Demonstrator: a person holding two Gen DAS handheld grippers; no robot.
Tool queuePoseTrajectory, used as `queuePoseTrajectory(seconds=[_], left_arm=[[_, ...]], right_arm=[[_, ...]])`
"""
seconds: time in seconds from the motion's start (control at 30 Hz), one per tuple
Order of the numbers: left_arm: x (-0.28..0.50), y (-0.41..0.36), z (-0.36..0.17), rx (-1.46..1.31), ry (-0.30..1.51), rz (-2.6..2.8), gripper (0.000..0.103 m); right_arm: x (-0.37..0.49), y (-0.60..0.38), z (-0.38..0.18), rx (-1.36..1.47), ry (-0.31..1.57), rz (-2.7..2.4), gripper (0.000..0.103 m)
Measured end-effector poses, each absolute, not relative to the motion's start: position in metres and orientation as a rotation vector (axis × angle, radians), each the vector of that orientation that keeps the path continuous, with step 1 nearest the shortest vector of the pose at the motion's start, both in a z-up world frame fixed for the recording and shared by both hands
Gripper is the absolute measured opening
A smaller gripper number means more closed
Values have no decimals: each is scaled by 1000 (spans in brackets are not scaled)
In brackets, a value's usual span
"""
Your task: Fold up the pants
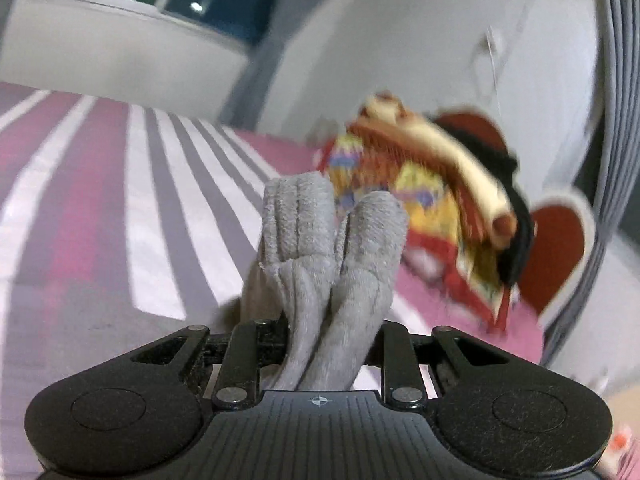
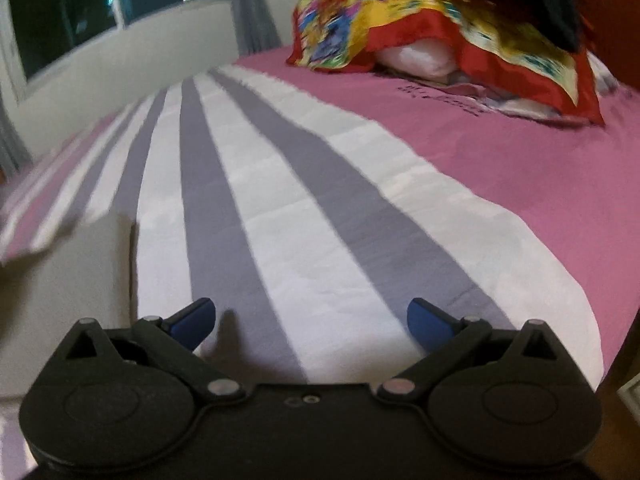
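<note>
Meanwhile, the left gripper (image 1: pixel 332 320) clamped a bunch of gray pants (image 1: pixel 332 248), lifted above the striped bed (image 2: pixel 360 216); the right gripper (image 2: pixel 312 320) hovered wide and empty. Likely mid-lift, the next move called for spreading them flat.

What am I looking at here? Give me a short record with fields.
place: a bed with a pink, white and grey striped cover
left gripper: shut on grey pants, bunched and lifted
right gripper: open, holding nothing, over the cover
far end of bed: a colourful red-edged cloth over a pile
background: dark window
</note>
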State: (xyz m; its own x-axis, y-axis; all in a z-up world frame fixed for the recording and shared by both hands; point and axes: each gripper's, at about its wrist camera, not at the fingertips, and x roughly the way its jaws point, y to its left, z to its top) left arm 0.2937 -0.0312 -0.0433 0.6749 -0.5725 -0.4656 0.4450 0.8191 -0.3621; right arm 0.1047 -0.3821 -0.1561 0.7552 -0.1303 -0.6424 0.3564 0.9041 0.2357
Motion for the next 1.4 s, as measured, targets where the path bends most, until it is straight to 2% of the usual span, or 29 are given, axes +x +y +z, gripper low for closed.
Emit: queuePoseTrajectory(seconds=[0.1,0.3,0.37,0.43,0.5,0.6,0.77,0.97,1.07,1.23,1.4], left_arm=[[269,-73,-52,-114,642,-607,24],[277,-136,-84,149,750,-612,26],[269,-160,-100,307,783,-606,46],[255,-175,-107,401,741,-608,86],[248,-174,-105,361,730,-639,95],[239,-161,-89,257,696,-642,95],[205,-68,-57,47,564,-460,95],[139,87,-71,-159,534,-106,95],[106,129,-91,-215,556,-34,95],[93,120,-110,-87,647,-126,95],[114,80,-116,101,672,-185,95]], right_arm=[[96,-398,-156,446,627,-265,103],[93,-407,-157,521,594,-248,103],[93,-407,-157,531,589,-246,103],[91,-412,-158,557,576,-239,103],[88,-418,-159,598,559,-231,103],[83,-426,-159,644,535,-228,103],[73,-436,-158,694,503,-215,103],[64,-421,-144,638,497,-117,103],[63,-399,-135,564,523,-50,103],[59,-366,-129,599,533,86,101],[70,-331,-130,609,597,170,83]])
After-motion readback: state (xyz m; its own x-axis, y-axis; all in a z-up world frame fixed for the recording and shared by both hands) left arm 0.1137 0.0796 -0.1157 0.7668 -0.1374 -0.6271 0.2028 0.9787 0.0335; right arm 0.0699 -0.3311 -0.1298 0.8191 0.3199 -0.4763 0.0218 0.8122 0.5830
